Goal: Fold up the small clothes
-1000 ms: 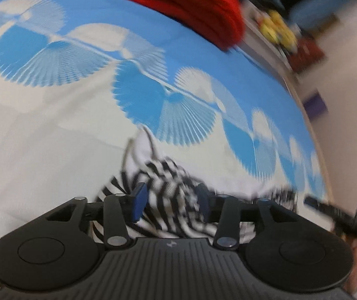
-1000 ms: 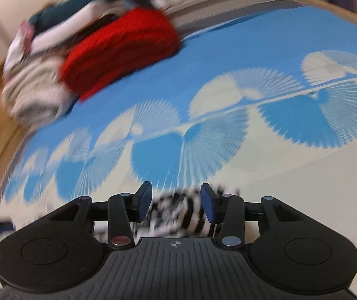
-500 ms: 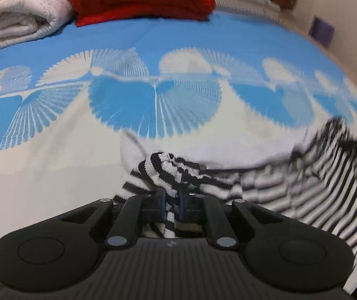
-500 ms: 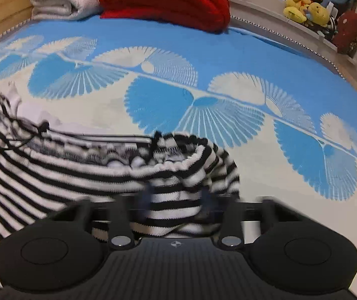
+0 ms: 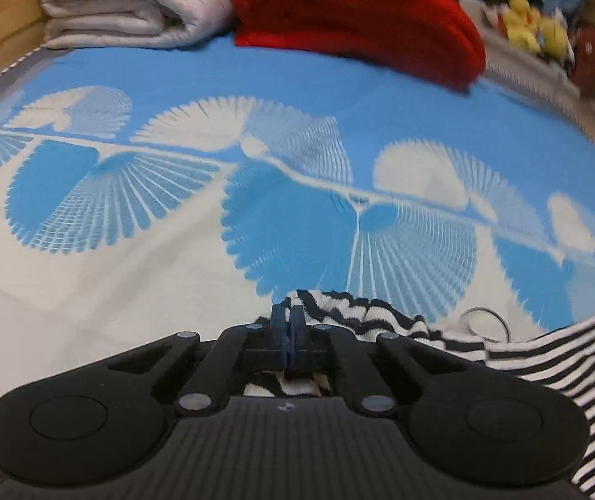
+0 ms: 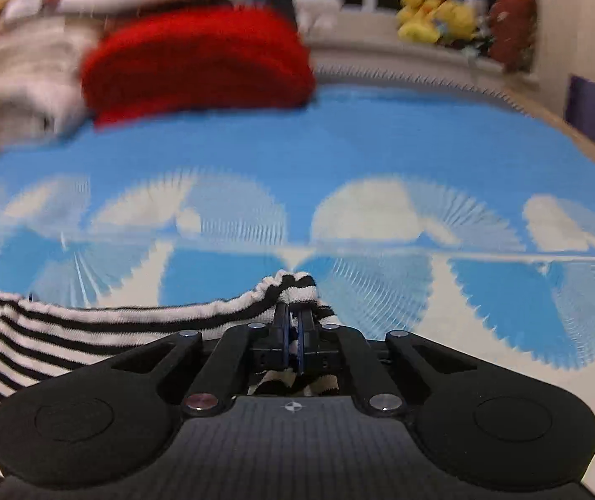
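A black-and-white striped garment hangs stretched between my two grippers above the bed. My left gripper is shut on one bunched corner of it, and the cloth runs off to the right. My right gripper is shut on the other bunched corner, and the striped garment sags away to the left. A thin cord loop shows at the garment's edge.
The bed is covered with a blue and white fan-patterned sheet. At its far end lie a folded red blanket and folded white towels. Yellow plush toys sit on a ledge beyond.
Both grippers were open over the crumpled garment a second ago. They have closed on its corners, lifted it and pulled apart, so the cloth is spread between them.
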Demonstrator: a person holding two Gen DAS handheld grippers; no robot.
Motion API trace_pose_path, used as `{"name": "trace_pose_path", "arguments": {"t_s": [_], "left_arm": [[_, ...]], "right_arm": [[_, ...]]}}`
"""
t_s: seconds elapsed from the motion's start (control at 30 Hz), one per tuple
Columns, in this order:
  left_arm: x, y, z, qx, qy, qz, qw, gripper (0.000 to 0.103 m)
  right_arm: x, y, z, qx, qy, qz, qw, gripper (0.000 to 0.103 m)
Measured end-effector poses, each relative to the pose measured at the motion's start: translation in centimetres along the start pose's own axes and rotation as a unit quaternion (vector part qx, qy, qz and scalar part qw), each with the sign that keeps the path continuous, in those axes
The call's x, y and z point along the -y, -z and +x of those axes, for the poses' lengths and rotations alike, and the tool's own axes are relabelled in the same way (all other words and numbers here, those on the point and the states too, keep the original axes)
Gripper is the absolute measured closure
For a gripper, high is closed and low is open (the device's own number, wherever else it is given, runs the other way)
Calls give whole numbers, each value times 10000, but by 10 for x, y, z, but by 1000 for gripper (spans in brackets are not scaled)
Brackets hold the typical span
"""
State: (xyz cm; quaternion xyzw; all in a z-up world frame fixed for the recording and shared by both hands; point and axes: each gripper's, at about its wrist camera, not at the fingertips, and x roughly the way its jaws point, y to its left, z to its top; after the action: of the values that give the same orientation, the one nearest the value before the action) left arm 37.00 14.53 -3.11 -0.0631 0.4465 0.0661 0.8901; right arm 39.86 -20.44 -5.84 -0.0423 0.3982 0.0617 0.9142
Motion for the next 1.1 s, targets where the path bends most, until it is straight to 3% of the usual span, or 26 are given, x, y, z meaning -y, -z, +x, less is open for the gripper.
{"name": "trace_pose_path", "arguments": {"t_s": [0.1, 0.23, 0.3, 0.37, 0.47, 0.53, 0.63, 0.73, 0.77, 0.83, 0.87, 0.97, 1.0, 1.07, 1.1], "left_arm": [[-5, 2, 10, -81, -108, 58, 9999, 102], [-20, 7, 31, -334, -197, -51, 9992, 101], [-21, 8, 34, -457, -74, 36, 9989, 101], [-26, 3, 30, -552, 42, 22, 9985, 91], [-52, -8, 10, -423, 554, -558, 9960, 69], [-68, -10, 5, -421, 895, -918, 9909, 65], [-75, -4, 15, -752, 1125, -1011, 9856, 58], [-69, 2, 24, -858, 1096, -924, 9859, 58], [-67, 3, 26, -835, 1115, -955, 9856, 69], [-66, 1, 26, -739, 1098, -1009, 9861, 100], [-65, -2, 21, -546, 897, -984, 9896, 100], [-57, -12, 3, 210, 736, -796, 9939, 100], [-49, -12, 3, 295, 650, -561, 9959, 100], [-33, -4, 18, -84, 416, -32, 9991, 98], [-26, 4, 31, -550, 323, 221, 9977, 93]], "right_arm": [[-10, 9, 24, -463, 190, -358, 9981, 99], [-12, 10, 24, -493, 88, -364, 9981, 97], [-11, 7, 19, -442, 10, -368, 9983, 91], [-2, -1, 8, -268, -167, -215, 9993, 83], [27, -10, -19, 167, -474, 393, 9980, 63], [50, -9, -31, 325, -545, 763, 9951, 60], [75, 1, -21, 23, -525, 1157, 9919, 60], [76, 13, 3, -504, -625, 1112, 9905, 60], [72, 16, 8, -587, -578, 1012, 9915, 60], [64, 17, 12, -597, -581, 857, 9928, 81], [63, 14, 10, -481, -579, 875, 9933, 100], [66, -1, -7, 273, -314, 1236, 9915, 101], [64, -3, -9, 397, -212, 1240, 9913, 101], [54, 0, 1, 166, 115, 841, 9962, 101], [47, 5, 11, -164, 242, 623, 9976, 100]]}}
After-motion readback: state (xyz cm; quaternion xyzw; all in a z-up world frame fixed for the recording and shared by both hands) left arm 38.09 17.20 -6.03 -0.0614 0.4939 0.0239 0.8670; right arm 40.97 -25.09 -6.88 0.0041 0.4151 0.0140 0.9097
